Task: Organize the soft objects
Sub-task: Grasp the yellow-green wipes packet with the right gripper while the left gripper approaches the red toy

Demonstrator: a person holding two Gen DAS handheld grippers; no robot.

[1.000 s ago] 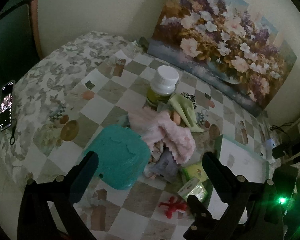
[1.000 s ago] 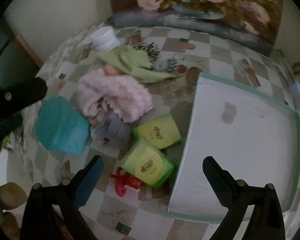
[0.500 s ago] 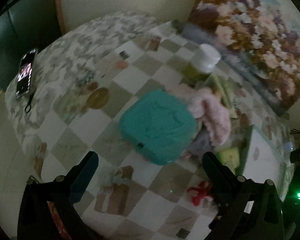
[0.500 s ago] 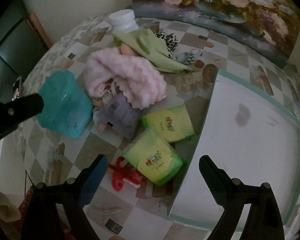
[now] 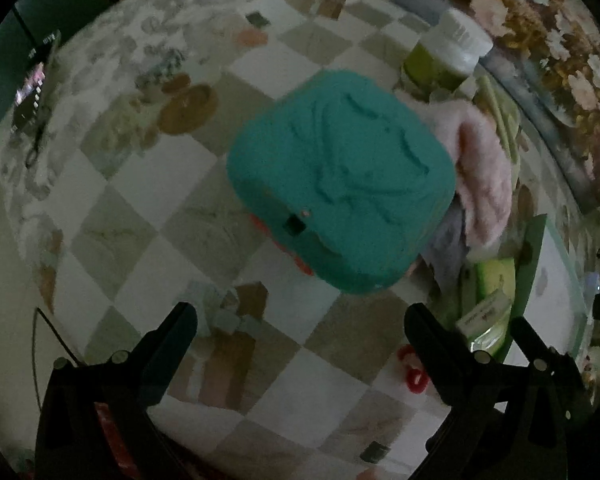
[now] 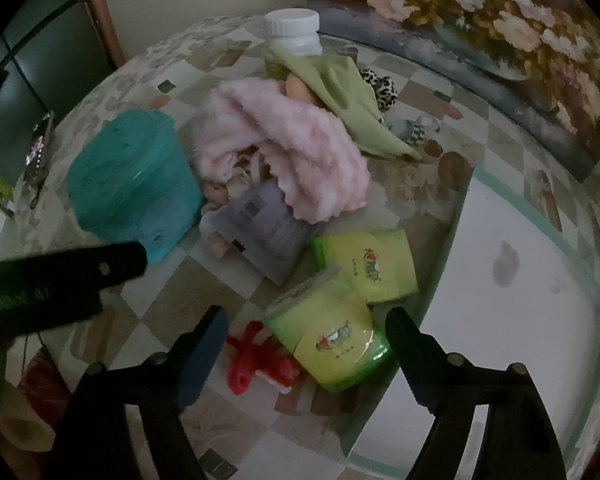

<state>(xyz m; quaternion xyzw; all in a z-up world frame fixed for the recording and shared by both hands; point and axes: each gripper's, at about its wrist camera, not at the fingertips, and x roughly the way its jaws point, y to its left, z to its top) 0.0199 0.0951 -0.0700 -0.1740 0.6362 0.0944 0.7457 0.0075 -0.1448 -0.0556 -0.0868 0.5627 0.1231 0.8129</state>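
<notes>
Surface [image 6: 228, 280]: checkered, cluttered. Tray [image 6: 520, 320] right, bare. Left tool [image 5: 300, 316] spread over teal container [image 5: 340, 184], nothing held. Right tool [image 6: 304, 324] spread, jaws just narrowing, straddling near green tissue pack [image 6: 332, 340], not pinching. Step: approach. Next: lower, pinch pack, move to tray.

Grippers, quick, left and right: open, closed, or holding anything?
Left gripper: open, empty, above the teal box.
Right gripper: open, jaws just been closing, around a green tissue pack, not gripping it.
</notes>
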